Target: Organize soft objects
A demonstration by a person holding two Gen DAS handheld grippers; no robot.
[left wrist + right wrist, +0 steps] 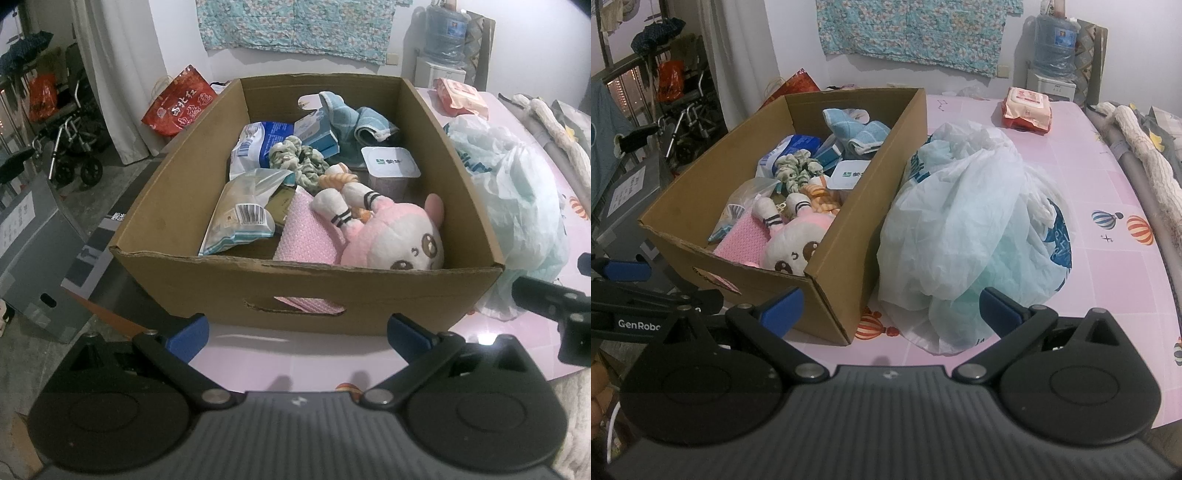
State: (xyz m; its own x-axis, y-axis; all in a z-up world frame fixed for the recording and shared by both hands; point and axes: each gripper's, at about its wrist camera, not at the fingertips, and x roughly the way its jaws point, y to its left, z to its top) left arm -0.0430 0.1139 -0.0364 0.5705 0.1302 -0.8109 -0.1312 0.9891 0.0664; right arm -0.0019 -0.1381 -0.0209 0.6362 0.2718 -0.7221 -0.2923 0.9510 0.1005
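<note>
A brown cardboard box [369,295] [849,236] stands on the pink table. Inside lie a pink plush toy [399,232] [792,243], a blue towel [365,122] [860,129], a green scrunchie [299,158] [794,170], a pink cloth [306,232] [744,240], snack packets [243,214] and a yoghurt cup [389,164]. A crumpled white plastic bag [967,229] [517,206] sits right of the box. My left gripper [297,334] is open in front of the box, holding nothing. My right gripper [890,308] is open before the bag and the box corner, holding nothing.
A pack of wet wipes [1027,107] [461,96] lies at the far side of the table [1108,192]. A knitted cloth [1145,155] drapes the right edge. Left of the table are a grey bin [33,251], a wheelchair [70,147] and a red bag [177,103].
</note>
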